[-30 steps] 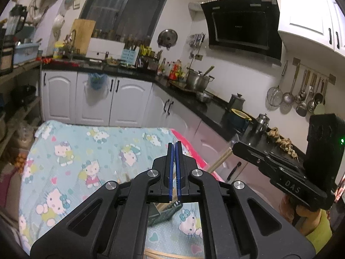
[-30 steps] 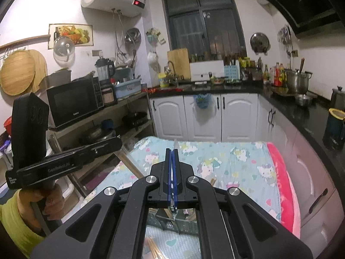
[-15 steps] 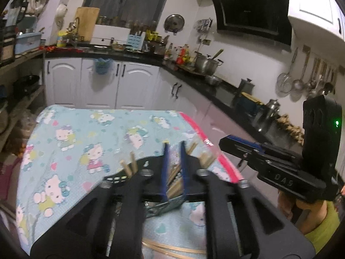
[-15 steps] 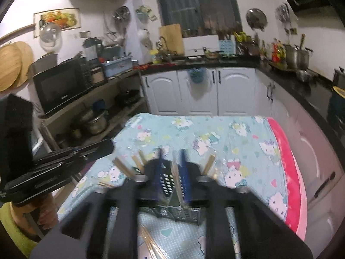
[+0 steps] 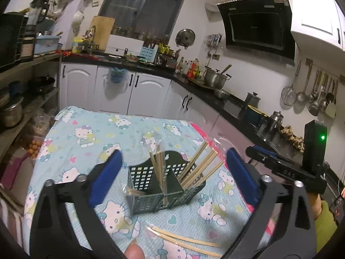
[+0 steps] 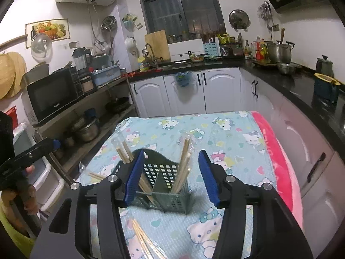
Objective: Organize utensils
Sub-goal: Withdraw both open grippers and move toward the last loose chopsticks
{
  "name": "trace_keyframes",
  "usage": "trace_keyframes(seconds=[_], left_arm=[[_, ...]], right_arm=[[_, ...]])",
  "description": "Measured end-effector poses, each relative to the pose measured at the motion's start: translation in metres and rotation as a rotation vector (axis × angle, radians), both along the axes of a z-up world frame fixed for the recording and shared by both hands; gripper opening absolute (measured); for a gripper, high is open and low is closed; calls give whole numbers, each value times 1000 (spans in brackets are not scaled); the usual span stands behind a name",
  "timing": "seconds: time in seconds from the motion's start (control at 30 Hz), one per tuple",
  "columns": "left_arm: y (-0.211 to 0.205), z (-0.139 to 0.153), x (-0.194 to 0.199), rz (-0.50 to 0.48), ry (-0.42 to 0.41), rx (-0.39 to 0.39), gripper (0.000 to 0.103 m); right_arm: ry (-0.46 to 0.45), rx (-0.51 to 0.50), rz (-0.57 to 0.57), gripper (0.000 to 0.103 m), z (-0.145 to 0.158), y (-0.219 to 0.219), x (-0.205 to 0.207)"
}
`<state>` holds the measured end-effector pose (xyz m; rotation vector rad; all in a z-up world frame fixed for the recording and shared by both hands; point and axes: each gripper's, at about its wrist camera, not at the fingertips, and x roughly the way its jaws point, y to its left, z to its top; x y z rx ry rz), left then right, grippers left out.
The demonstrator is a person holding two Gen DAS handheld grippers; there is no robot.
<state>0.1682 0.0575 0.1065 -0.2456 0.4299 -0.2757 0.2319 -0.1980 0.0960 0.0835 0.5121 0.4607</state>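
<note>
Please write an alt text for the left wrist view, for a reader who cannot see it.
The open left gripper frames a green basket holding upright chopsticks, on a cartoon-cat tablecloth. More chopsticks in a clear wrapper lie in front, and the right gripper shows at the right edge.

The utensil caddy [image 5: 163, 185] is dark green with a square-hole grid. The chopsticks [image 5: 199, 168] are pale tan wood. The tablecloth [image 5: 90, 133] is light blue, printed with Hello Kitty figures and hearts, edged in pink. The left hand-held gripper [image 5: 172, 172] is black with blue pads [image 5: 105, 177].
</note>
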Motion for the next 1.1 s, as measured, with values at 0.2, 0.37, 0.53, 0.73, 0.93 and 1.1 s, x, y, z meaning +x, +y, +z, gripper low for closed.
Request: trace_keyframes(seconds=[0.2, 0.37, 0.53, 0.73, 0.93, 1.1], left_arm=[[-2, -11, -21, 19, 4, 17, 92], [3, -22, -34, 26, 29, 0, 92], [2, -35, -40, 29, 60, -1, 92], [-5, -50, -48, 13, 99, 1, 92], [-15, -66, -54, -7, 142, 15, 92], [-21, -80, -58, -22, 181, 20, 92]], right_arm=[[-24, -5, 15, 55, -3, -9, -27], [-35, -8, 24, 59, -7, -13, -45], [-30, -14, 34, 60, -12, -17, -62], [-25, -40, 52, 60, -18, -15, -78], [-9, -68, 76, 60, -33, -11, -93], [8, -85, 97, 60, -46, -7, -102]])
